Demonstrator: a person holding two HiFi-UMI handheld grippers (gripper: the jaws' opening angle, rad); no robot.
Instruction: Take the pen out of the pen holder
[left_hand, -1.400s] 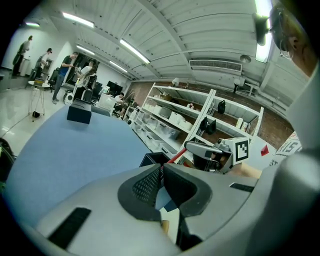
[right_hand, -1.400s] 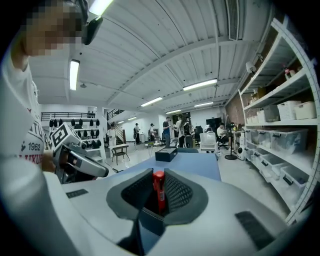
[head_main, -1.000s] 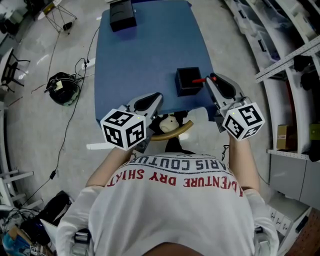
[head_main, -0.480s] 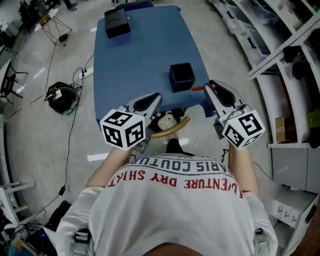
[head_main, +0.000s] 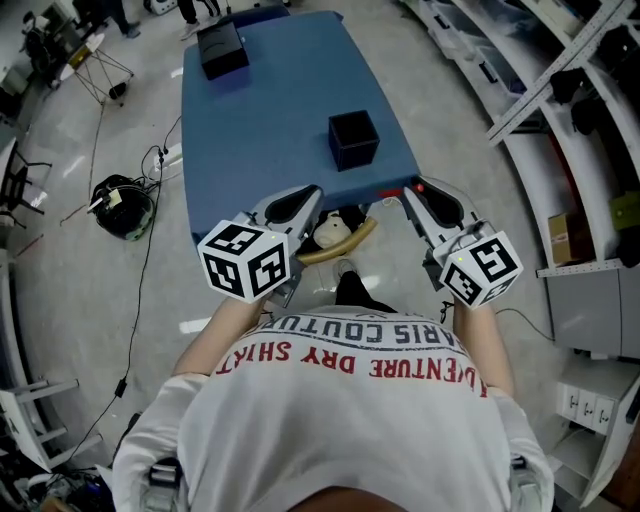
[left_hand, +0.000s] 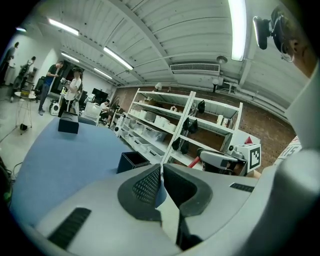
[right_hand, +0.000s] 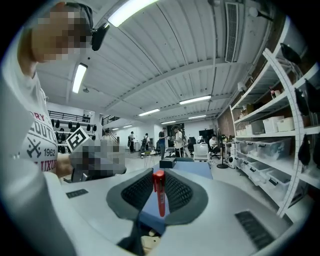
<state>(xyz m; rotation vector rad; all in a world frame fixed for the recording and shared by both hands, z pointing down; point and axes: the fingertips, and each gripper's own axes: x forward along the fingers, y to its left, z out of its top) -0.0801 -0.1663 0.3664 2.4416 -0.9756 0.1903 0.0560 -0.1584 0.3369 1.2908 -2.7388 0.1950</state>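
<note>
My right gripper (head_main: 412, 192) has drawn back past the table's (head_main: 260, 110) near edge, jaws pinching the pen (right_hand: 159, 192) to carry it clear of the pen holder (head_main: 353, 139) by the right edge; left gripper (head_main: 316, 192) closed, empty

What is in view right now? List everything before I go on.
table: one, blue, in front of the person.
pen holder: one, black, square, on the table toward its near right corner.
box: one, black, at the table's far end.
pen: one, red, out of the holder, between the right gripper's jaws.
shelving: white racks, along the right.
cable bundle: one, black, on the floor left of the table.
left gripper: grey, shut, empty.
right gripper: grey, shut on the pen.
</note>
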